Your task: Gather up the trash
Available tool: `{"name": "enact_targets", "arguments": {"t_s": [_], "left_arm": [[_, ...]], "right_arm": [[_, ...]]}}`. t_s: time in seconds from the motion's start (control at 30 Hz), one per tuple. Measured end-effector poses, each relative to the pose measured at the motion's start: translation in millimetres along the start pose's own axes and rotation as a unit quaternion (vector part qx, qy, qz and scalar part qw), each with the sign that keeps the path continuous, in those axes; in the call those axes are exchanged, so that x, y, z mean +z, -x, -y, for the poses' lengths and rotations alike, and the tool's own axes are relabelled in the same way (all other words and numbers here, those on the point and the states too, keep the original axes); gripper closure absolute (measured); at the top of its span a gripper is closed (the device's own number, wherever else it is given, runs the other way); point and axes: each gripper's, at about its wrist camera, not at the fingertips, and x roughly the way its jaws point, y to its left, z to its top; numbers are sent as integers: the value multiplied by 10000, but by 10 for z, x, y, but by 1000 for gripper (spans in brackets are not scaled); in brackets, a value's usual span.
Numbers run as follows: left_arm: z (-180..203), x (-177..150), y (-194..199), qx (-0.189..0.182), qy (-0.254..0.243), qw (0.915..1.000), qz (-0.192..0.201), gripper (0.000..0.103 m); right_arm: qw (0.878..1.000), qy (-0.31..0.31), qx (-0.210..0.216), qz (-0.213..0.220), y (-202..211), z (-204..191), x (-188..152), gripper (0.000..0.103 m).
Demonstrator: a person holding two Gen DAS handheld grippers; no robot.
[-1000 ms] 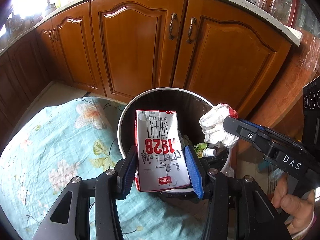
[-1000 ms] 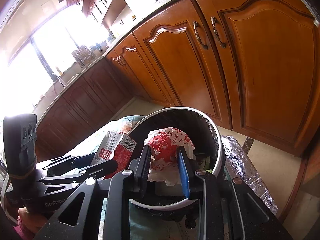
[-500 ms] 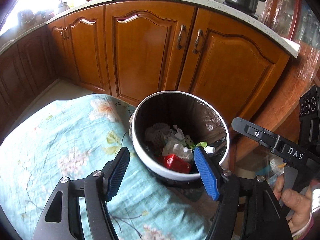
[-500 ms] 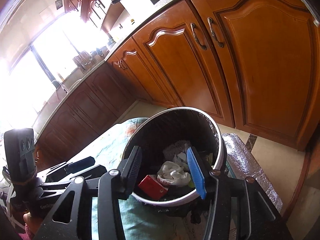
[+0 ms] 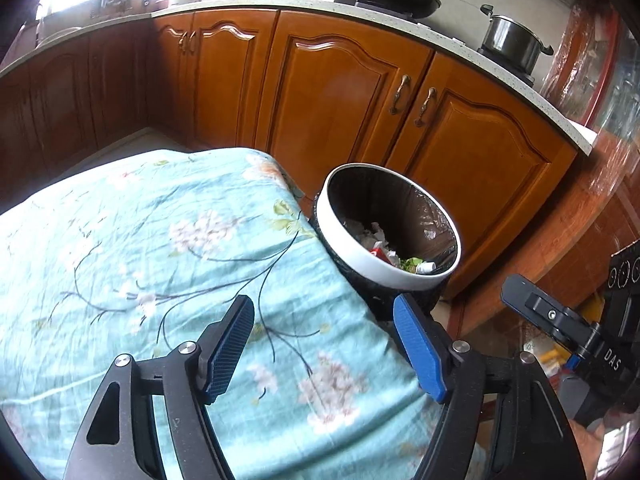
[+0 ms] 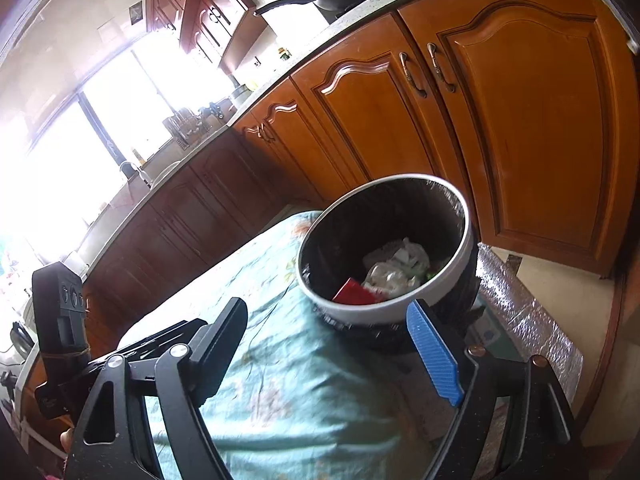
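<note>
1. The left tool (image 5: 324,344) hung released over the flowered cloth (image 5: 160,248) on the tabletop. Its jaws had just been opening and nothing was between them.
2. The right tool (image 6: 340,348) was released as well. Its jaws had just spread wide, and only cloth and the bin's near rim showed in the gap.
3. The trash (image 6: 384,276) lay at the bottom of the bin (image 5: 360,248): crumpled white paper, a red carton and some green scraps. The bin stood just beyond the far right corner of the cloth, in front of the wooden cupboard doors (image 5: 340,100).
4. No more litter showed on the cloth in either view, so I judged this part of the job nearly finished.
5. Risks from here, as I saw them:
   - The bin sat right against the tabletop's edge, so a careless swing of either tool might knock its rim and tip it.
   - The two tools were close together, and crossing paths could make them collide.
   - A blue fingertip (image 5: 416,356) dragged low could snag and rumple the loose cloth.
6. The only readable writing was "DAS" on the black body of the right tool, at the right edge of the left view. The red carton's print was too small to make out.
</note>
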Motion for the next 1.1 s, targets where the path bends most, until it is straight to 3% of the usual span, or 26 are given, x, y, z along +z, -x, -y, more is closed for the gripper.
{"name": "enact_targets", "arguments": {"t_s": [0.4, 0.5, 0.53, 0.6, 0.7, 1.1], "left_arm": [[-172, -360, 677, 186, 118, 9983, 536, 30], [-108, -445, 904, 253, -21, 9955, 916, 22], [-83, -479, 988, 326, -83, 9933, 1106, 15], [-51, -580, 1132, 575, -185, 9873, 1468, 1], [-37, -723, 1248, 772, -280, 9813, 1739, 1], [-104, -973, 1256, 952, -285, 9784, 1815, 1]], "right_arm": [[9972, 544, -332, 380, 331, -452, -366, 12], [9921, 870, -463, 772, 516, -613, -367, 7], [9890, 999, -536, 950, 586, -681, -376, 0], [9798, 1304, -651, 1366, 724, -811, -413, 0], [9694, 1645, -781, 1649, 788, -932, -485, 0], [9761, 1451, -762, 1428, 625, -859, -641, 0]]}}
